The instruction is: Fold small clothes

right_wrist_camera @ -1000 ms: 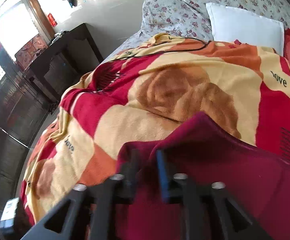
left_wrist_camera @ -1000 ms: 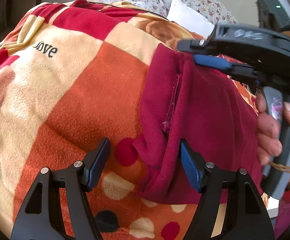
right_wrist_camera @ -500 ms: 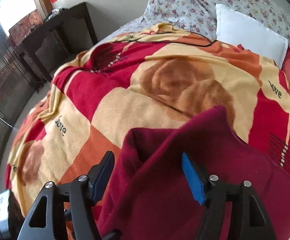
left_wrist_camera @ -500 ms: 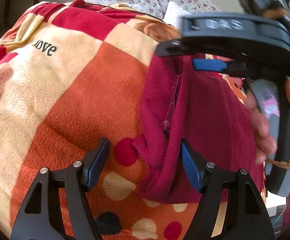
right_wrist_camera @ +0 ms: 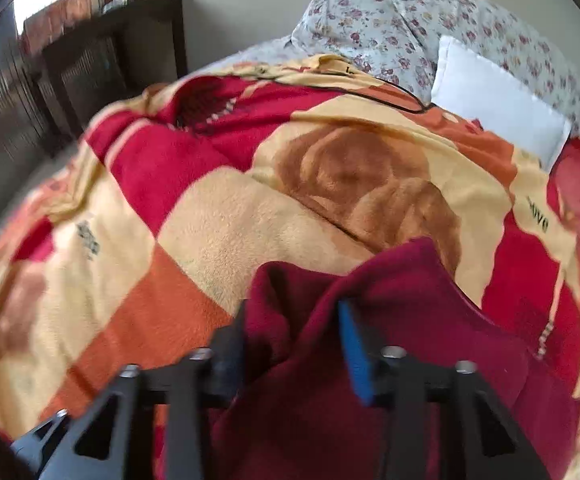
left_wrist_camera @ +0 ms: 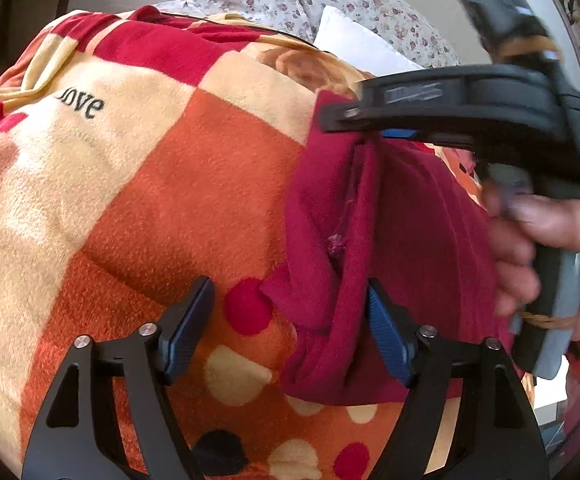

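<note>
The left wrist camera looked steeply down past its own fingers, close over the blanket (left_wrist_camera: 137, 208), with the dark red garment (left_wrist_camera: 410, 240) at the right. The right wrist camera sat just above that garment (right_wrist_camera: 390, 360), facing the pillows (right_wrist_camera: 486, 96). Both views shared garment, blanket and pillows.

The garment (left_wrist_camera: 410, 216) lies on the blanket (left_wrist_camera: 149, 184) that covers the bed. Behind the blanket sit a plain pillow (right_wrist_camera: 494, 100) and patterned pillows (right_wrist_camera: 370, 24) against the wall. A cabinet (right_wrist_camera: 89, 60) stands beside the bed, to the left in the right wrist view.
</note>
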